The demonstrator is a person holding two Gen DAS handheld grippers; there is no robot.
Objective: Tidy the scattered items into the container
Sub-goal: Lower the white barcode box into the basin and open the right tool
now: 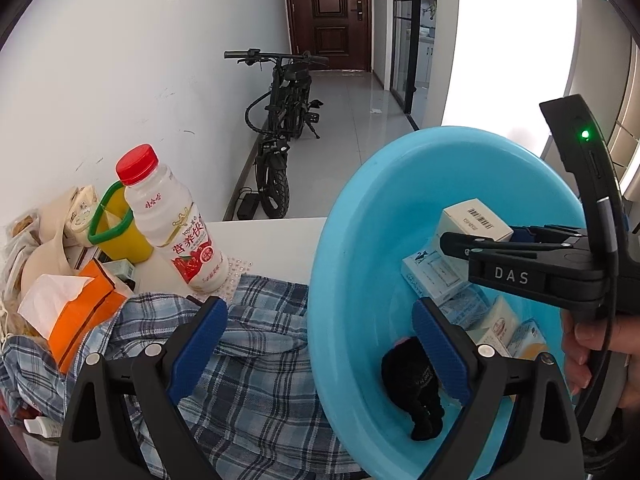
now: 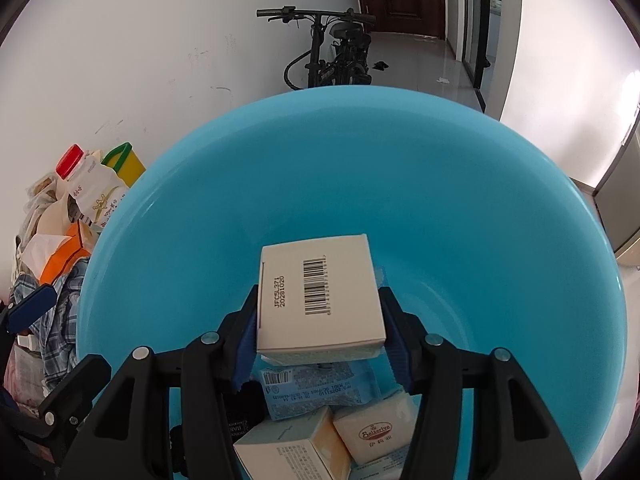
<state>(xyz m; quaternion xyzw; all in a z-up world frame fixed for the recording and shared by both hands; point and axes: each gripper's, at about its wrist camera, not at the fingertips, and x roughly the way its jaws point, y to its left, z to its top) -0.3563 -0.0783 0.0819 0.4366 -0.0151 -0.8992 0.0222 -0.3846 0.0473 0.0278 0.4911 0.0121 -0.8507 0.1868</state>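
Note:
A blue plastic basin holds several small boxes, tissue packs and a black cloth item. My right gripper is shut on a white barcode box and holds it above the basin's contents; it also shows in the left wrist view. My left gripper is open and empty, with the basin's left rim between its fingers, over a plaid shirt.
On the white table at left stand a red-capped milk bottle, a yellow jug with a green handle, an orange tissue pack and snack bags. A black e-bike leans on the wall behind.

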